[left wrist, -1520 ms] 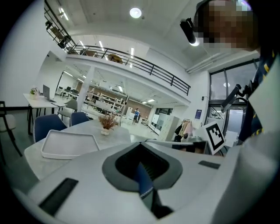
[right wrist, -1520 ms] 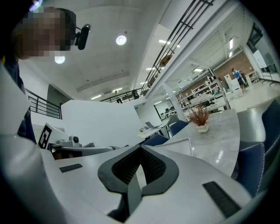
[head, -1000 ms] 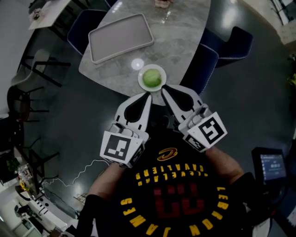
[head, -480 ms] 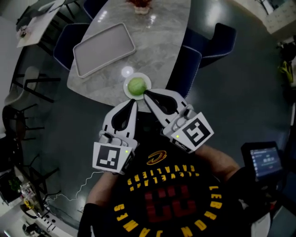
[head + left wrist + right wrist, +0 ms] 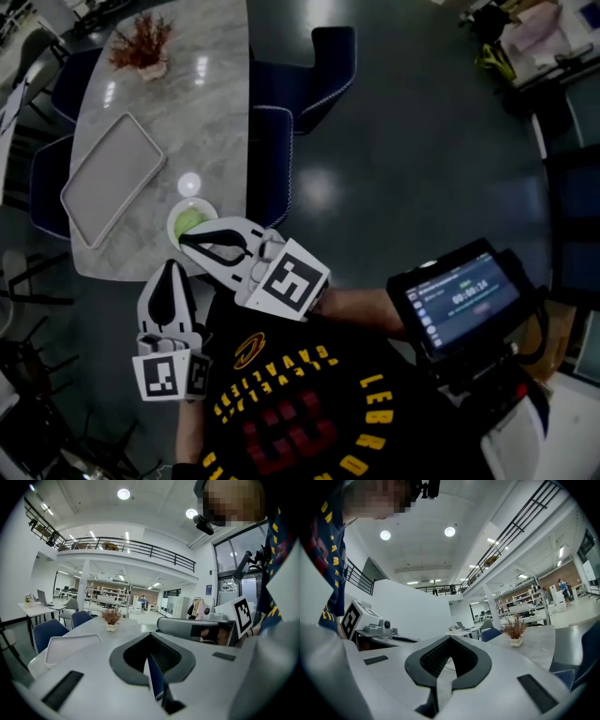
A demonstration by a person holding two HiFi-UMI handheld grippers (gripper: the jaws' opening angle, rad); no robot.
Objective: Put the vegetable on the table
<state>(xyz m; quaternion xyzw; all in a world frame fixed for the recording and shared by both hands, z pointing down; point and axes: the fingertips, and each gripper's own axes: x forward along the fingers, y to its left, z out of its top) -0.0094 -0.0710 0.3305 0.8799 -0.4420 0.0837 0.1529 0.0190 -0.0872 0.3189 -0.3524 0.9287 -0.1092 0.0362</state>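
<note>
A green round vegetable (image 5: 189, 221) lies on a small white plate (image 5: 175, 228) near the front edge of the marble table (image 5: 202, 112), in the head view only. My right gripper (image 5: 184, 241) is shut and empty, its tips just at the plate's near rim. My left gripper (image 5: 172, 266) is also shut and empty, lower and off the table's edge. In the left gripper view the jaws of the left gripper (image 5: 151, 636) meet, and the right gripper's body (image 5: 194, 629) shows beside them. In the right gripper view the right gripper (image 5: 450, 640) is closed too. Neither gripper view shows the vegetable.
A grey empty tray (image 5: 112, 178) lies left of the plate, and it shows as a tray (image 5: 70, 644) in the left gripper view. A potted plant (image 5: 141, 47) stands at the far end. Blue chairs (image 5: 272, 159) line the table's right side. A screen device (image 5: 459, 300) hangs at my right.
The head view has swung right, so the table now lies at the upper left. The left gripper has dropped back from the plate. Both grippers stay shut.
</note>
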